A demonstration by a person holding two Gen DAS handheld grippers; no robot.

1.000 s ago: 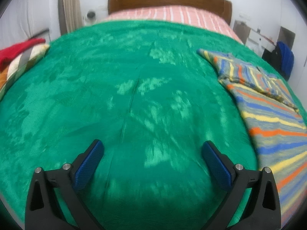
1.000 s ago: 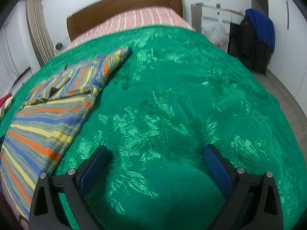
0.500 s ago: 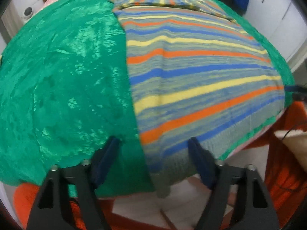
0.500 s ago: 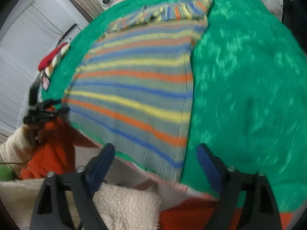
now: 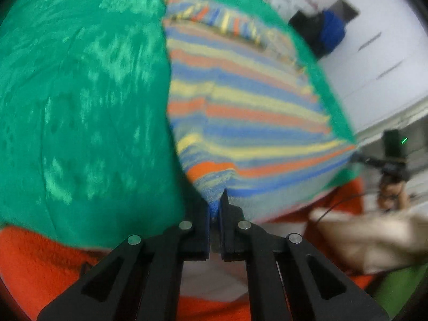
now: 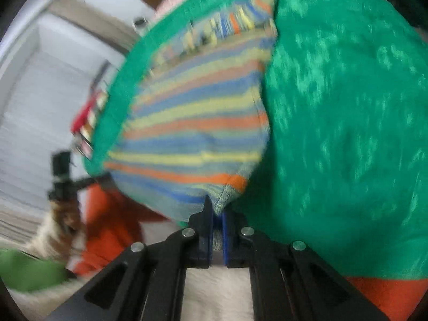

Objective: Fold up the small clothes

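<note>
A striped knit garment [image 5: 240, 101] in blue, yellow and orange lies on the green bedspread [image 5: 80, 107], reaching the near bed edge. My left gripper [image 5: 215, 208] is shut on its near left hem corner. In the right wrist view the same garment [image 6: 198, 123] lies left of centre on the bedspread [image 6: 347, 120], and my right gripper [image 6: 216, 214] is shut on its near right hem corner. Both pinched corners are lifted slightly off the bed. Each view shows the other gripper [image 5: 393, 157] [image 6: 62, 176] at the far side.
Orange cloth [image 5: 40, 262] and a cream fleece sleeve [image 5: 374, 240] hang below the bed edge. A folded red and striped cloth [image 6: 88, 117] lies at the bed's far left side. A blue jacket [image 5: 331, 26] hangs by the wall.
Both grippers have swung from open above the bedspread to the near bed edge and have shut on the two hem corners of the striped garment.
</note>
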